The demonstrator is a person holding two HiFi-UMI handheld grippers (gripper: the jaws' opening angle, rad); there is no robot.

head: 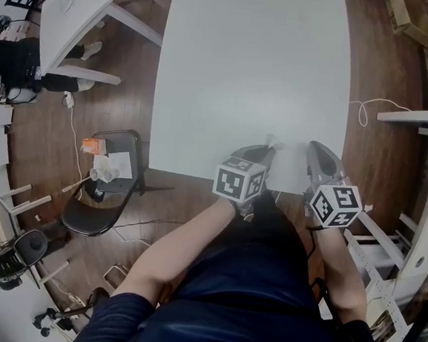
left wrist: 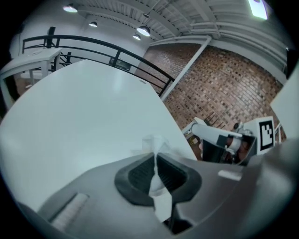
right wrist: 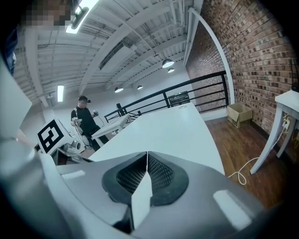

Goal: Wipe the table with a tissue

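Left gripper (left wrist: 155, 163), clamped tight on the tissue (left wrist: 153, 144) at the table's (left wrist: 84, 112) near edge, should press it flat and sweep outward; right gripper (right wrist: 147, 164) sits closed, empty.

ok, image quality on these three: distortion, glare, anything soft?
Head view: strong fisheye, table edges bow, even light, no glare. Left gripper view: dark vignetted corners, tissue in the left claw low-contrast against the white table. Right gripper view: ceiling lights blown out, brick wall sharp.

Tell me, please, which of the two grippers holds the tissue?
The left gripper: white tissue sticks out from between its jaws, while the right gripper is shut on nothing.
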